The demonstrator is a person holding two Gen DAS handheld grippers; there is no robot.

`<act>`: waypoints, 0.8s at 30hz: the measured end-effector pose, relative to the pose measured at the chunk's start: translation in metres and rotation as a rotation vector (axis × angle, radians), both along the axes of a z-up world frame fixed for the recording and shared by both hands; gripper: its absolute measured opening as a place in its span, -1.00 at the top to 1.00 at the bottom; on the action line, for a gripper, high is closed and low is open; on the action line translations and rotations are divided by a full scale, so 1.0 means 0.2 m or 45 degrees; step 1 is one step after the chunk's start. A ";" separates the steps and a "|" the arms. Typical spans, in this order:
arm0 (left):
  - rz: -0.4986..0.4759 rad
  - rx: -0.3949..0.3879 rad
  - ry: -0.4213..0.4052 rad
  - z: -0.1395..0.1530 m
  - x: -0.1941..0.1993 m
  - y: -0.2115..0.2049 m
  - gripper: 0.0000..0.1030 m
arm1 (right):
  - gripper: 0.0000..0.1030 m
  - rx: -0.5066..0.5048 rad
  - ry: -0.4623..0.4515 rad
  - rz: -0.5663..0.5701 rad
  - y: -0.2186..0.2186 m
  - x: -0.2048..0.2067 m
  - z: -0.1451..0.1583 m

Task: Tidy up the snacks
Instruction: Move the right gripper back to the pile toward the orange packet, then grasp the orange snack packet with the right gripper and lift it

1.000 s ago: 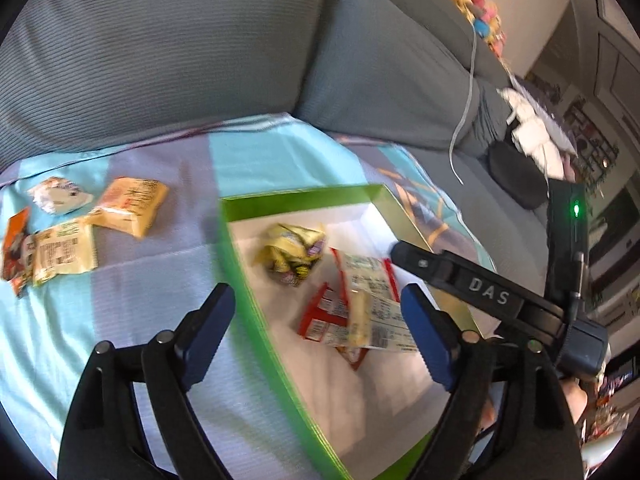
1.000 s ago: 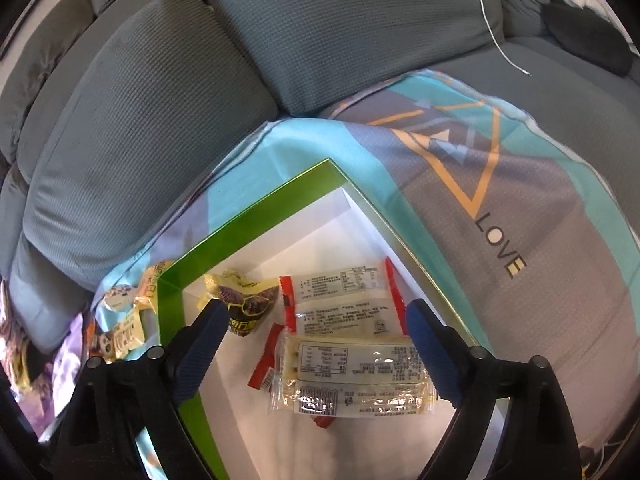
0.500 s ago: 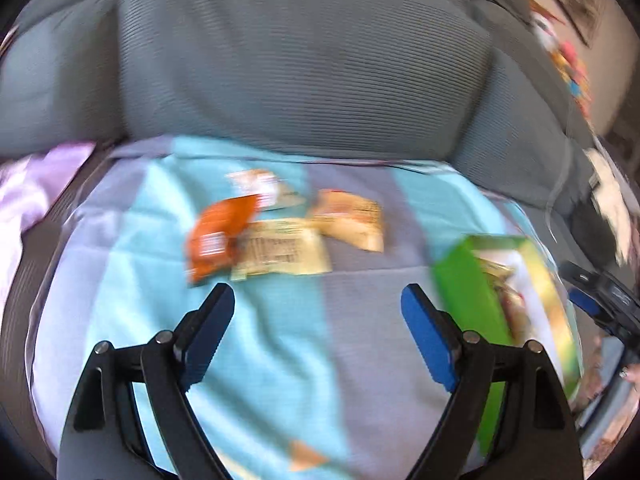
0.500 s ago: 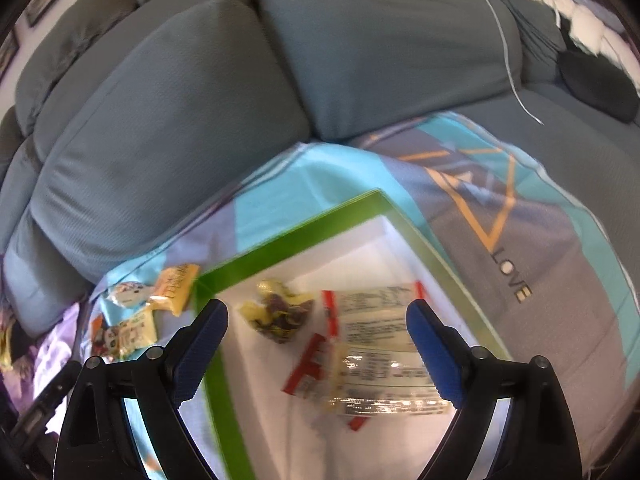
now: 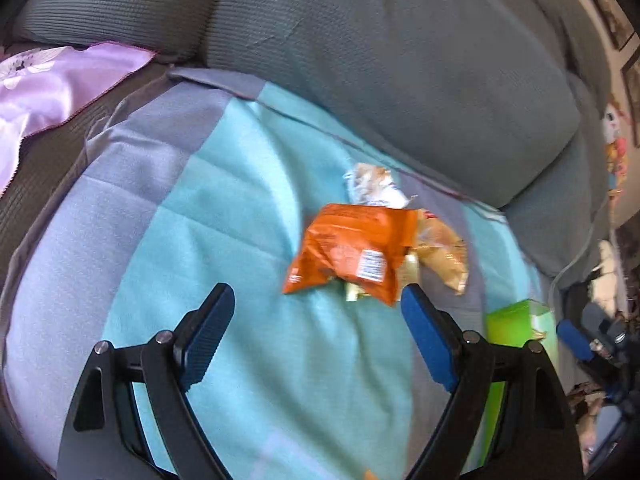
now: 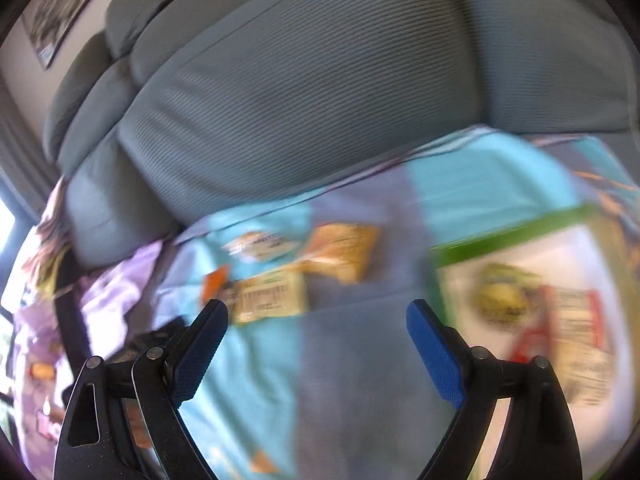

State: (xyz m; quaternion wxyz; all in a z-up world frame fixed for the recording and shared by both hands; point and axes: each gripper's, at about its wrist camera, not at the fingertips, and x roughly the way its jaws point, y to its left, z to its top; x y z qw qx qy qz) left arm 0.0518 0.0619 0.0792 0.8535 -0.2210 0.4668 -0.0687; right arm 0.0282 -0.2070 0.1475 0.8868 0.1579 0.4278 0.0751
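Observation:
An orange snack packet lies on the blue and grey cloth, over a pale yellow packet. A white packet and a tan packet lie beside it. My left gripper is open and empty, just short of the orange packet. The green-rimmed box holds a yellow wrapped snack and red-and-white packets. My right gripper is open and empty above the cloth, between the loose packets and the box. The right wrist view is blurred.
Grey sofa cushions rise behind the cloth. A lilac cloth lies at the left. The box corner and the right gripper's blue pad show at the right edge of the left wrist view.
Both grippers have swung left, away from the box toward the loose packets. The left gripper has come closer to the orange packet. Both stay open and empty.

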 end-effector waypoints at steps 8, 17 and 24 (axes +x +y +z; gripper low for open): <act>0.038 -0.034 0.109 -0.11 0.06 0.06 -0.53 | -0.64 -0.016 0.156 0.275 0.57 0.36 -0.13; 0.104 0.016 0.151 -0.10 0.03 0.13 -0.51 | -0.23 -0.095 0.331 0.266 0.75 0.56 -0.39; 0.193 -0.047 0.185 -0.12 0.01 0.22 -0.51 | 0.23 -0.054 0.291 0.276 0.69 0.52 -0.39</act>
